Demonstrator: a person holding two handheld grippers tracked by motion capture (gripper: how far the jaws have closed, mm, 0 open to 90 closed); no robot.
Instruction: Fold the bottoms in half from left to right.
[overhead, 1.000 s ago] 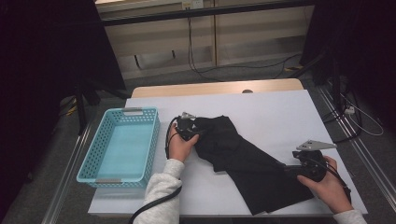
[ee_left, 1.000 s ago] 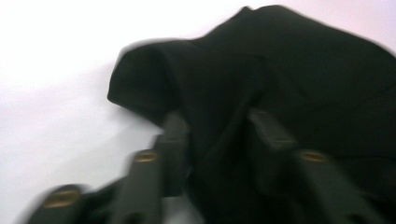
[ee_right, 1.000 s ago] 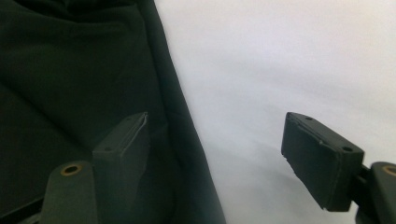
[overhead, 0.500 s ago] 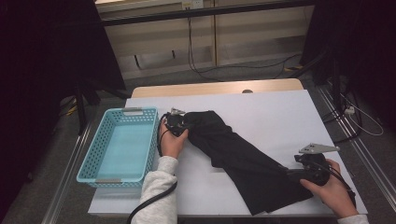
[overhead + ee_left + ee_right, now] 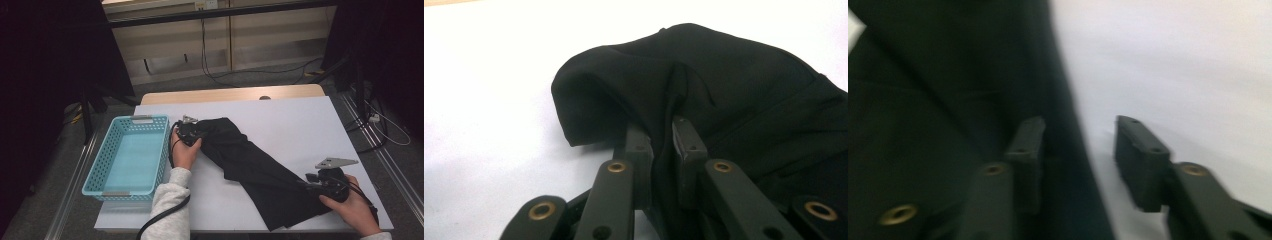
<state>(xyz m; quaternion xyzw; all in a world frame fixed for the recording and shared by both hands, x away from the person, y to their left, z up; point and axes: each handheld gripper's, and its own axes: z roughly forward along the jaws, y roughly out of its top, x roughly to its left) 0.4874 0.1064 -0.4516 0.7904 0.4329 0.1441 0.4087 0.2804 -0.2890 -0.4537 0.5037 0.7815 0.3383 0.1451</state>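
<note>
A black cloth (image 5: 250,165) lies in a long diagonal band across the white table (image 5: 300,120). My left gripper (image 5: 192,131) is at the cloth's far left end, beside the basket. In the left gripper view it (image 5: 663,131) is shut on a raised fold of the cloth (image 5: 734,80), and its jaws closed on that fold within the last second. My right gripper (image 5: 312,184) is at the near right end. Its jaws (image 5: 1080,130) have just been closing and straddle the cloth's edge (image 5: 948,75), with a gap still at the right pad (image 5: 1140,150).
A light blue plastic basket (image 5: 165,150) with nothing in it stands at the table's left side. Bare white tabletop lies beyond the cloth toward the far right. Cables run over the floor behind the table and at its right.
The cloth, bunched a second ago, now lies drawn out in a longer band. The left hand shifted slightly toward the basket with its end. The right gripper's jaws have narrowed at the near end.
</note>
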